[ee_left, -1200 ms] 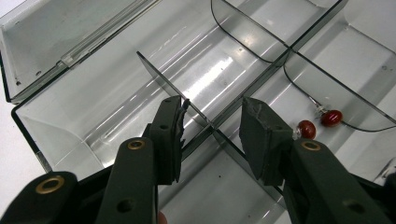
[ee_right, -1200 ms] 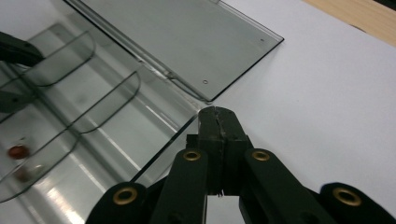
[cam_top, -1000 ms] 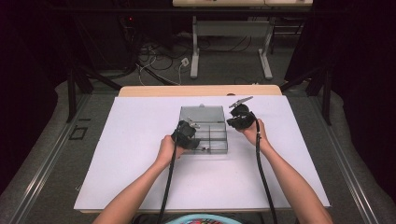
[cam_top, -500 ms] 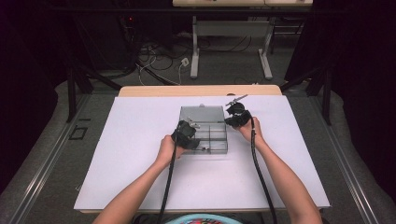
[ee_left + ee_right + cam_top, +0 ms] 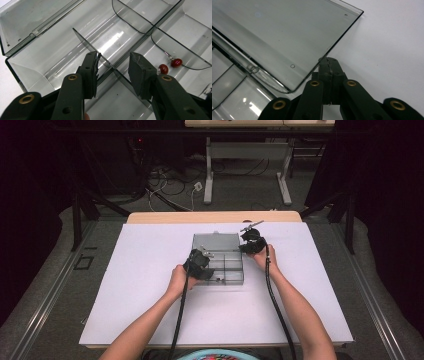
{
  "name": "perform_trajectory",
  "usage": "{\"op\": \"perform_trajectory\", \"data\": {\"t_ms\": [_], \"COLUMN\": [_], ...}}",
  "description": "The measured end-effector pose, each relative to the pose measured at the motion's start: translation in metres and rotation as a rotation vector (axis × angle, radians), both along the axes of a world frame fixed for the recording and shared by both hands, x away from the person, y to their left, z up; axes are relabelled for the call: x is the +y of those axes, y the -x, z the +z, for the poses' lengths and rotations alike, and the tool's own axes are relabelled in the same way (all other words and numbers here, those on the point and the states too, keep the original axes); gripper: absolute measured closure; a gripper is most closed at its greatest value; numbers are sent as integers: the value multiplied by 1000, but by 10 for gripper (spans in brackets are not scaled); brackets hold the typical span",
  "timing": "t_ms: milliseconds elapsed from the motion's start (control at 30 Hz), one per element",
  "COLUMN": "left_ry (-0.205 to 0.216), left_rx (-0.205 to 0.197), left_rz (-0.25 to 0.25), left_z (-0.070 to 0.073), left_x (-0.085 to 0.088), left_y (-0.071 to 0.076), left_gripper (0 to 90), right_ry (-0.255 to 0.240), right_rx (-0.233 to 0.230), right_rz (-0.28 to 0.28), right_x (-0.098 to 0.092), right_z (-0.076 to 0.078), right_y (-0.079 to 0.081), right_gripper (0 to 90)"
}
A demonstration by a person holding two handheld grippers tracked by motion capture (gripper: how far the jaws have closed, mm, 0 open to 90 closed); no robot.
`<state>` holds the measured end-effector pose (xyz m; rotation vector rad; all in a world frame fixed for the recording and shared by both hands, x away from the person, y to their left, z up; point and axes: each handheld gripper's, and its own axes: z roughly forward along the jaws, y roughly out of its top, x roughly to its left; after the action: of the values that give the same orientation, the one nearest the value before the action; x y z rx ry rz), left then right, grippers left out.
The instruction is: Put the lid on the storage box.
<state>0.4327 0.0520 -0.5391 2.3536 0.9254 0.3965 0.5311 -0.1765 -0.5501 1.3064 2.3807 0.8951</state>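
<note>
A clear plastic compartment box (image 5: 234,278) lies open at the table's middle, its lid (image 5: 215,240) flat behind it. My left gripper (image 5: 202,259) hangs over the box's left front. Its jaws (image 5: 112,60) stand open astride a divider wall (image 5: 85,42), with the pads clear of it. Two red beads (image 5: 176,62) on thin wire rest in a compartment to the right. My right gripper (image 5: 250,243) is at the lid's right edge. Its jaws (image 5: 327,60) are shut together, tips against the side edge of the lid (image 5: 287,32). I cannot tell whether they pinch it.
A white sheet (image 5: 150,295) covers the table, and a strip of wood (image 5: 215,216) shows along the far edge. Beyond it are dark floor, loose cables (image 5: 165,180) and a desk frame (image 5: 210,175). Black cables trail from both grippers toward the near edge.
My right gripper has shifted a little left and down, up to the lid's right edge. The left gripper and the box have not moved.
</note>
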Motion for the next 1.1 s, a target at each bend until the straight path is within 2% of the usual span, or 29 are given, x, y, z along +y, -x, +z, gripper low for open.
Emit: {"op": "perform_trajectory", "data": {"t_ms": [167,367,400,567,700,733,867,1100], "left_ry": [1,1,0,3,4,4,4,4], "left_rx": [-1,1,2,-5,-6,-5,-5,-4], "left_rz": [0,1,1,3,3,3,1,2], "left_z": [0,0,0,-1,-1,-1,-1,-1], "left_x": [0,0,0,0,0,0,0,0], "left_y": [0,0,0,0,0,0,0,0], "left_gripper": [589,589,589,589,590,589,589,589], "right_ry": [-10,-6,-17,-4,-7,-2,-17,-15], "right_rx": [-35,-106,-109,-146,-152,-169,-188,-225], "right_rz": [-17,-7,-6,-1,-5,-5,-7,-1], "right_x": [0,-2,-2,-1,-1,-1,-1,-2], "right_z": [1,9,11,15,17,17,20,28], "right_y": [-2,0,0,2,3,3,4,7], "right_gripper": [900,900,900,900,900,900,900,900]}}
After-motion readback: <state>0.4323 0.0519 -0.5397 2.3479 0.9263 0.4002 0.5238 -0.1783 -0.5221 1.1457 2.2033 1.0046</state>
